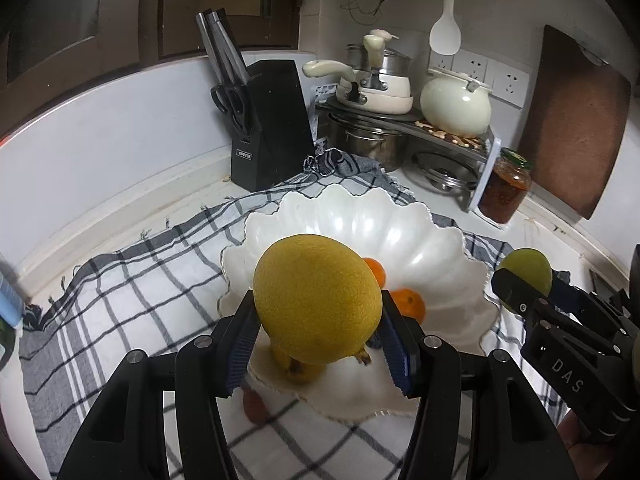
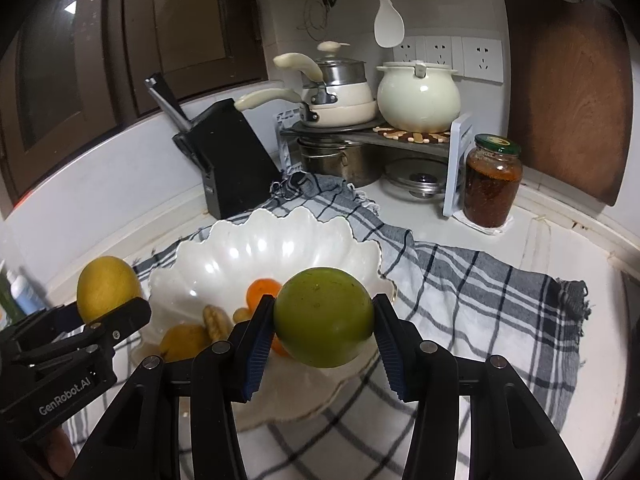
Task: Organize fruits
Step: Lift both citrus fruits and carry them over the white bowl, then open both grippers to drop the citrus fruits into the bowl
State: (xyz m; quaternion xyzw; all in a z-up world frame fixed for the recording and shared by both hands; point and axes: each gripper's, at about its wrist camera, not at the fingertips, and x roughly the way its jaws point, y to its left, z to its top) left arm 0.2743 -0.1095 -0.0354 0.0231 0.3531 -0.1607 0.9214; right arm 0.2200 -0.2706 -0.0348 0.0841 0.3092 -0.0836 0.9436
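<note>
Checked cloth (image 2: 480, 280) covers a kitchen counter; left claw (image 1: 318, 332) grips yellow fruit (image 1: 316, 296), right claw (image 2: 322, 336) green fruit (image 2: 324, 316).

White bench (image 2: 560, 240) in a kitchen corner
Checked cloth (image 2: 480, 280) at centre; knife block (image 2: 228, 160) at 11 o'clock, jar (image 2: 493, 184) at 1 o'clock.

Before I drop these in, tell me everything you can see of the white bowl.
The white bowl is wide and shallow, glossy like glazed ceramic or plastic, with a scalloped, petal-shaped rim. It sits upright on the checked cloth on the counter, in front of the knife block. Inside lie two oranges, a yellow fruit and small pale pieces I cannot identify. Neither hand-held gripper touches it.
</note>
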